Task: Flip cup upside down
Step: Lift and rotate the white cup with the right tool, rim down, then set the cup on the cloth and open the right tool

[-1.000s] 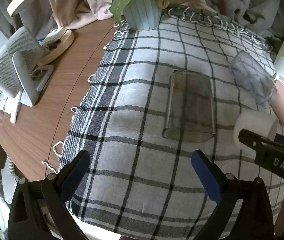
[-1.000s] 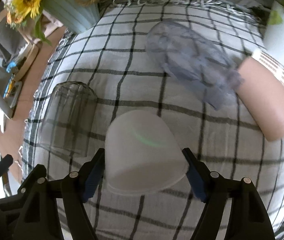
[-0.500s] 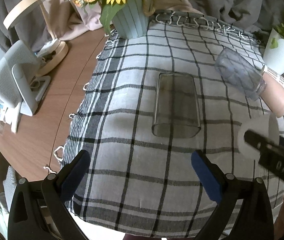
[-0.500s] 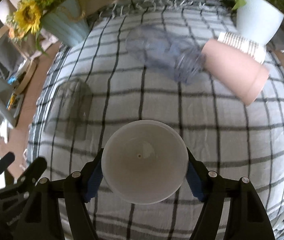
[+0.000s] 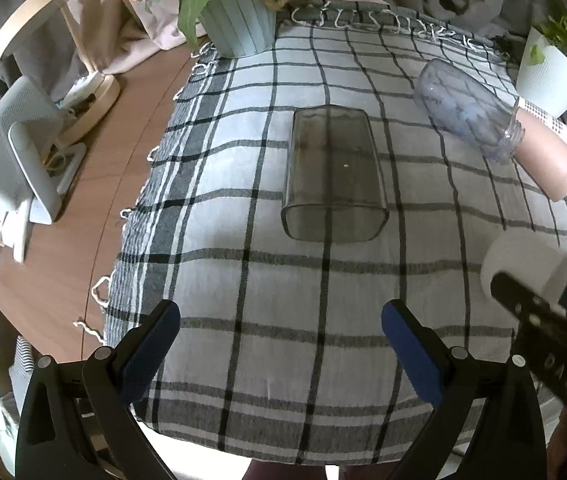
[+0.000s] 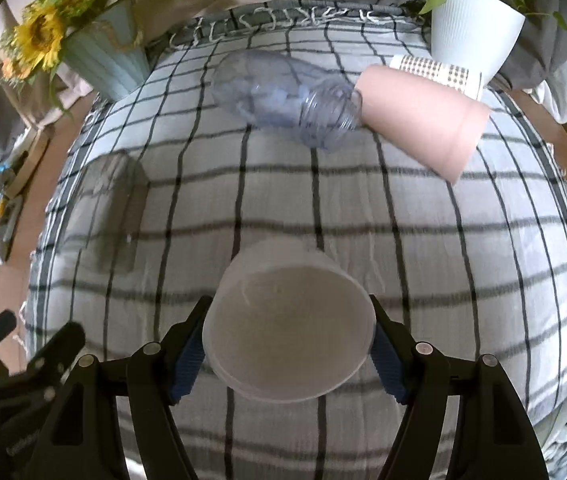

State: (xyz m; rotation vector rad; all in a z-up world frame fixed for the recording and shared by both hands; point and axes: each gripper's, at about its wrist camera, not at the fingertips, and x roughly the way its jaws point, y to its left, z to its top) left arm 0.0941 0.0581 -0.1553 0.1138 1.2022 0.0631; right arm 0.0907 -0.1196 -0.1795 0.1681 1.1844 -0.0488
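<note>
My right gripper (image 6: 289, 344) is shut on a white plastic cup (image 6: 289, 320), held above the checked cloth with its open mouth tilted up toward the camera. The same cup (image 5: 525, 266) and the right gripper show at the right edge of the left wrist view. My left gripper (image 5: 281, 340) is open and empty, hovering over the near part of the cloth. A smoky square glass (image 5: 333, 174) lies on its side ahead of it, also in the right wrist view (image 6: 109, 208).
A clear bluish bottle (image 6: 283, 102) and a pink cup (image 6: 419, 120) lie on their sides at the far right of the cloth (image 5: 243, 280). A sunflower vase (image 5: 237, 20) and a white plant pot (image 6: 473, 26) stand at the back. A lamp and white device (image 5: 7, 152) sit on the wooden table at left.
The right gripper has lifted the white cup and turned it from bottom-up to mouth facing the camera. The left gripper has pulled back and risen slightly, still open.
</note>
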